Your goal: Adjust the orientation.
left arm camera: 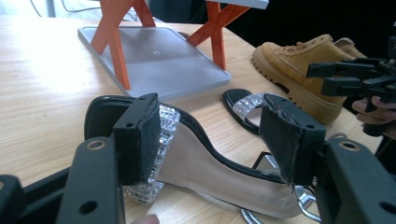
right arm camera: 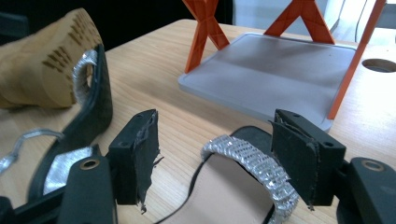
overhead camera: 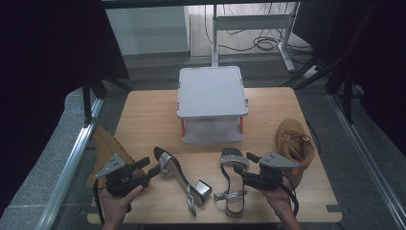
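Rack (overhead camera: 212, 91): desk's (overhead camera: 143, 115) far middle.
Sandals (overhead camera: 172, 170) (overhead camera: 233, 165): side by side, before the rack.
Boots (overhead camera: 106, 148) (overhead camera: 293, 143): desk's left and right edges.

Bare table (overhead camera: 143, 120) flanks the grey rack (overhead camera: 212, 103); boots (overhead camera: 294, 146) crowd both side edges.

Grey two-tier shelf (overhead camera: 212, 91) with orange X-legs sat mid-table, toward my far edge. One tan boot (overhead camera: 295, 146) lay at my right on the wooden table (overhead camera: 143, 115); the other tan boot (overhead camera: 103, 151) hung off its left edge. Beyond the table: a white desk frame (overhead camera: 251, 21) and loose cables (overhead camera: 265, 43) on the floor.
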A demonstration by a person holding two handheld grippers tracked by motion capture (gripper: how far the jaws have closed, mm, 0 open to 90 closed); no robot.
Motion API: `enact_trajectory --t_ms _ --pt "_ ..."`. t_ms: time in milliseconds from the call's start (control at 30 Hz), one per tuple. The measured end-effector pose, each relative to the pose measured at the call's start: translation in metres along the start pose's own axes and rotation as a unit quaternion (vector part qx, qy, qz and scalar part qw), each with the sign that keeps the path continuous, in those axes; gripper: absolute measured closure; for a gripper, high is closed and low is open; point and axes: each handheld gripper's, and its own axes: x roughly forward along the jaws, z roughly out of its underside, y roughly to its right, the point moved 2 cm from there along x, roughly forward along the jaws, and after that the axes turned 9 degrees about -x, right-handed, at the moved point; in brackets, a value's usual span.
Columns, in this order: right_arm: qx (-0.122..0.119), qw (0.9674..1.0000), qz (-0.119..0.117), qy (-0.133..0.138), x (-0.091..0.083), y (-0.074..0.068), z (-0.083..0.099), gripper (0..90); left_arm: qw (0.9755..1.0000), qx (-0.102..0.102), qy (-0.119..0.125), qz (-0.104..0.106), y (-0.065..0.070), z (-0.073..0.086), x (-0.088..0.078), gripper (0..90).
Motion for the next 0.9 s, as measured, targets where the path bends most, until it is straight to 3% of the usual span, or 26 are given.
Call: enact_trajectory --t_ms 167,267,400,500,600,700,800,900 --pt "0.021 0.9995 -0.021 0.01 -0.001 0.004 0.0 33.0 1.0 0.002 0.007 -0.002 0.011 -0.002 0.0 37.5" --pt "0.035 0.9987 -0.032 0.021 -0.003 0.003 -0.006 33.0 0.9999 0.016 -0.002 0.001 0.025 -0.003 0.005 38.2" --pt "0.038 0.998 -0.041 0.028 -0.001 -0.001 -0.018 33.1 0.9997 0.02 -0.005 0.009 0.035 -0.008 0.011 44.0" --pt "0.063 0.9948 -0.063 0.05 -0.002 -0.004 -0.023 37.5 0.9993 0.033 -0.018 0.008 0.043 -0.009 0.011 57.3" --pt "0.052 0.9963 -0.056 0.039 -0.001 -0.006 -0.019 37.5 0.9991 0.033 -0.024 0.013 0.048 -0.008 0.01 71.2" --pt "0.059 0.9954 -0.062 0.044 -0.004 -0.006 -0.015 37.8 0.9991 0.03 -0.03 0.009 0.052 -0.007 0.007 83.1" --pt "0.038 0.9973 -0.055 0.031 -0.008 -0.006 -0.005 37.6 0.999 0.032 -0.032 0.004 0.054 -0.005 0.002 88.9" --pt "0.04 0.9977 -0.047 0.028 -0.011 -0.006 0.002 38.0 0.9988 0.032 -0.036 -0.002 0.056 -0.003 0.001 89.6"
